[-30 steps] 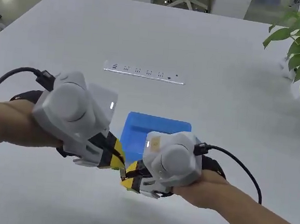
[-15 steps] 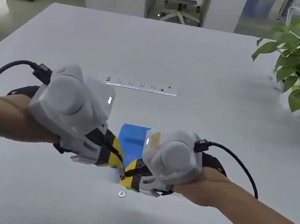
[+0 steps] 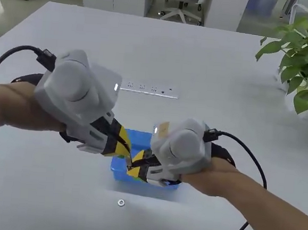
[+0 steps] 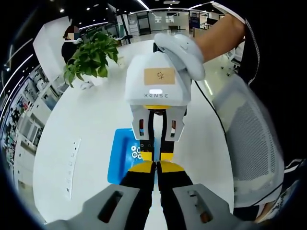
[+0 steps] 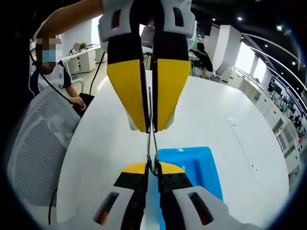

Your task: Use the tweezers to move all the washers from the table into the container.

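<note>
Two grippers are meeting above the blue container (image 3: 117,172), left gripper (image 3: 123,147) and right gripper (image 3: 135,169) both clamping jaws tight on the tweezers (image 5: 151,143); one washer (image 3: 121,202) is lying on the table (image 3: 226,73).

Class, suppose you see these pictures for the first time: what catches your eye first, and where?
The left gripper and right gripper meet tip to tip above the blue container, both pinching thin tweezers between their fingers. One washer lies on the white table on the container's near side, and a green plant stands at the far right.
</note>
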The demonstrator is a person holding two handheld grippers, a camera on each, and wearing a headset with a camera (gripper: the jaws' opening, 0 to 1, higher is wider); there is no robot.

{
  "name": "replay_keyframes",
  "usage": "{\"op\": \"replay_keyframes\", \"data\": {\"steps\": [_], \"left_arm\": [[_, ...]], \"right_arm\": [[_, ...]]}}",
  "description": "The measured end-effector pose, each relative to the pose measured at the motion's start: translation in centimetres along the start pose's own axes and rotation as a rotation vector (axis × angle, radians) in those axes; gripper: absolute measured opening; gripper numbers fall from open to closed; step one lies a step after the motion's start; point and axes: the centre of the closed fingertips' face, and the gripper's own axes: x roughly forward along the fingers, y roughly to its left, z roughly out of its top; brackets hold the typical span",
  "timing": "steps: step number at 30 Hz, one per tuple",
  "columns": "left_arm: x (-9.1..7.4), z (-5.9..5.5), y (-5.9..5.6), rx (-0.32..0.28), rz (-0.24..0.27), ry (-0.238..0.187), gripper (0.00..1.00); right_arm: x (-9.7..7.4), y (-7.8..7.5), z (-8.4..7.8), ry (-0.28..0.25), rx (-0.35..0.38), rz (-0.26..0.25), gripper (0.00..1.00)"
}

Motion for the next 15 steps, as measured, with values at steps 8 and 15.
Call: {"op": "replay_keyframes", "data": {"steps": [8, 15], "left_arm": [[1.3, -0.5, 1.7, -0.001, -0.001, -0.005, 0.06], [2.3, -1.1, 2.8, -0.006, -0.008, -0.003, 0.06]], "right_arm": [[0.7, -1.8, -1.2, 0.008, 0.007, -0.007, 0.09], [1.4, -2.9, -2.1, 0.008, 0.024, -0.004, 0.09]]}}
